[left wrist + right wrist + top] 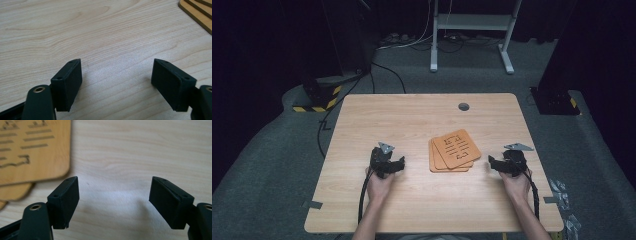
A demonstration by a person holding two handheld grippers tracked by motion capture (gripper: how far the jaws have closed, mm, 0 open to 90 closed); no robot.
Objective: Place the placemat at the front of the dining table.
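Three thin orange-brown wooden boards [454,150] lie fanned in a stack at the middle of the table, the top one cut with slots. My left gripper [398,164] rests on the table left of the stack, open, nothing between its jaws [116,86]; a corner of the boards [197,11] shows at that view's top right. My right gripper [493,163] rests right of the stack, open and empty [113,203], with the boards [32,150] just beyond its left jaw.
The light wooden table [412,120] has a round grey cable hole [463,106] near its far edge. Beyond it stand a white metal frame [472,30], floor cables and black stands with yellow-black tape [319,97].
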